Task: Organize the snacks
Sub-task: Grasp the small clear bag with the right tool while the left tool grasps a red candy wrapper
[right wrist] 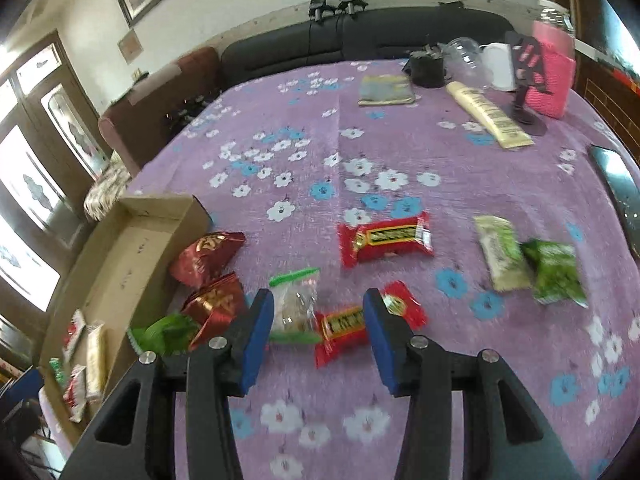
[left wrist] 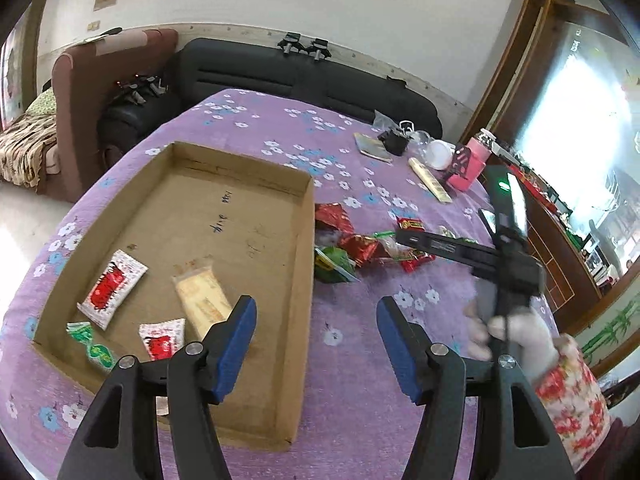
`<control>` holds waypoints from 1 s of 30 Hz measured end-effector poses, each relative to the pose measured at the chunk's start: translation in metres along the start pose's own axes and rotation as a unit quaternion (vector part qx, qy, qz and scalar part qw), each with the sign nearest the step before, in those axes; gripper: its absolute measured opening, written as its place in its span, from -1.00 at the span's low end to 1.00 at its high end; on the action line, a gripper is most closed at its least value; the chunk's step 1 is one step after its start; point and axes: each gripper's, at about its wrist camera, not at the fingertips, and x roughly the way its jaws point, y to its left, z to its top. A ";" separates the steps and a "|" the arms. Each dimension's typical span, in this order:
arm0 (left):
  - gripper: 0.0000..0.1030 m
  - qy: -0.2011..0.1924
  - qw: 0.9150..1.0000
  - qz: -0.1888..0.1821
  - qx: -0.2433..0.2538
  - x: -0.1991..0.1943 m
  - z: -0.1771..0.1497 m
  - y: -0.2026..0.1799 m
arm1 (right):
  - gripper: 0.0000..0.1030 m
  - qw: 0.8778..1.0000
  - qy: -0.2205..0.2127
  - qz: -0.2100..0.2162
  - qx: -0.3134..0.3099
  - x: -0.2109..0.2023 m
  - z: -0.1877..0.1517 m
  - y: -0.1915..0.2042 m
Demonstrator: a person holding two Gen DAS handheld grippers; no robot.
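Left view alone gives us the cardboard tray (left wrist: 304, 216) interior: packets left of the empty, parted left gripper (left wrist: 316, 344). Right gripper (right wrist: 318, 340) open above a red snack (right wrist: 340, 330). Blur obscures labels.

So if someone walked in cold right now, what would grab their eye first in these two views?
Probably the shallow brown cardboard box on the purple flowered tablecloth, with a few wrapped snacks lying flat inside it. Next, the scatter of red and green snack packets loose on the cloth just right of the box. The right gripper hangs over a small red packet, jaws apart, pads not pressing on it.
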 end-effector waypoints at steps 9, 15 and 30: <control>0.28 0.014 0.999 -0.011 0.038 0.015 0.002 -0.025 | -0.44 0.999 0.027 -0.020 -0.039 0.016 -0.012 0.009; 0.28 0.036 0.996 -0.034 0.079 0.047 0.011 -0.061 | -0.44 1.000 -0.003 0.022 0.015 -0.026 -0.033 -0.029; -0.10 0.120 0.984 0.045 0.122 0.179 0.045 -0.095 | -0.43 0.993 -0.041 0.085 0.076 -0.049 -0.037 -0.071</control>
